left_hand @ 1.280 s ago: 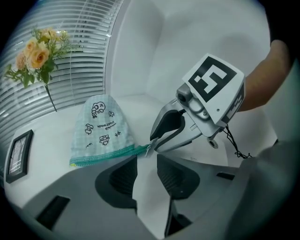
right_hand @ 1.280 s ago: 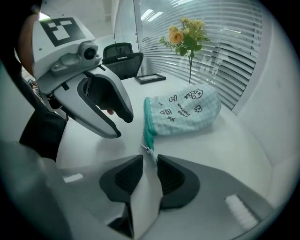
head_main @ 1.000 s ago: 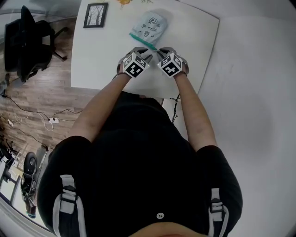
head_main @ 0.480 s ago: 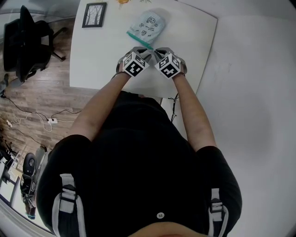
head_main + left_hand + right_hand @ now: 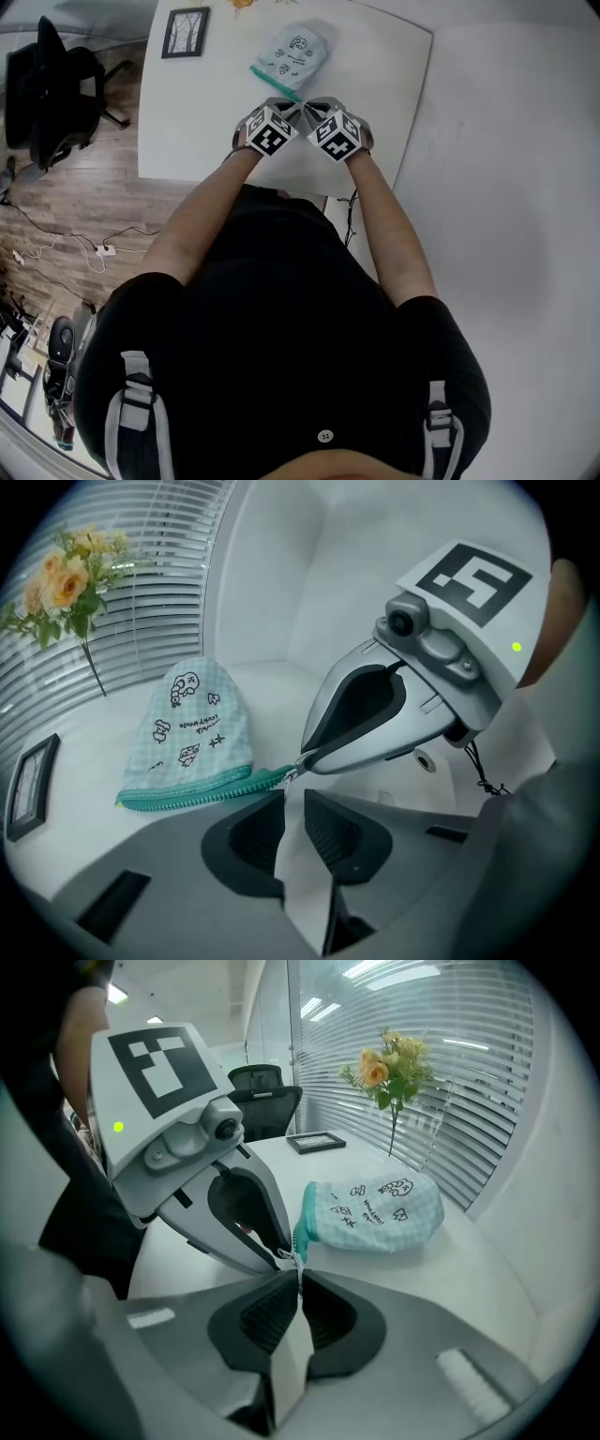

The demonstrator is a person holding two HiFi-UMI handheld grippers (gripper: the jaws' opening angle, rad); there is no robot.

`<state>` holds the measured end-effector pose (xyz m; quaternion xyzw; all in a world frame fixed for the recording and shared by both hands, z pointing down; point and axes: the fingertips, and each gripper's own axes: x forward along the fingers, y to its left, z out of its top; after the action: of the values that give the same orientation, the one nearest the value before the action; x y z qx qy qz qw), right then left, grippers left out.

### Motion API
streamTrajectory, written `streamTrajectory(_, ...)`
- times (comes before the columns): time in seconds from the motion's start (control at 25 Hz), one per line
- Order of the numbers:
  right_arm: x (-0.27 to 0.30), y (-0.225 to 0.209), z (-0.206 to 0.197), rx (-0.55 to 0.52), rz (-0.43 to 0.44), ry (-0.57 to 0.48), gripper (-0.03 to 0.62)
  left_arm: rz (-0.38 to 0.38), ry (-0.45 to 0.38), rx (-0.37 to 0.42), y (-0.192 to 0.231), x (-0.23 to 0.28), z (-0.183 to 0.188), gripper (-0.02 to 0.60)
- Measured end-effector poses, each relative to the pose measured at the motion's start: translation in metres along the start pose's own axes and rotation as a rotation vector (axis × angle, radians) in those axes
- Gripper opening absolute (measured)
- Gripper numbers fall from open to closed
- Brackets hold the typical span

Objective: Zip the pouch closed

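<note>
Left gripper point(image 5: 290, 110), right gripper point(image 5: 310, 107) tip to tip at pouch point(image 5: 291, 54) near end, white table point(image 5: 187, 122).

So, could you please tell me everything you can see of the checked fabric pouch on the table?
The pale blue-and-white checked fabric pouch, printed with dark cartoon drawings, lies flat on the white table. One end is rounded; a teal zipper runs along the straight edge. At its near end the right gripper, jaws just closed, pinches the metal pull. The left gripper has jaws that were just closing but stand apart with nothing between them, tips beside that end. How far it is zipped is unclear.
</note>
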<state>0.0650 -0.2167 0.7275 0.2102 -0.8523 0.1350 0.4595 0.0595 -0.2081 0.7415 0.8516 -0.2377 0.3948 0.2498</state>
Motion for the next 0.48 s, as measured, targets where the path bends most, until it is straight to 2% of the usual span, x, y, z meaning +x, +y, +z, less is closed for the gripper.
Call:
streamTrajectory(0.32, -0.0068, 0.0071, 0.0042, -0.018, 0.003, -0.002, 0.025, 0.02, -0.005, -0.019, 0.0002, -0.0059, 0.0033, 0.012)
streamTrajectory(0.48, -0.0076, 0.0102, 0.0031, -0.024, -0.003, 0.006, 0.025, 0.029, 0.004, -0.019, -0.0011, -0.0068, 0.0008, 0.009)
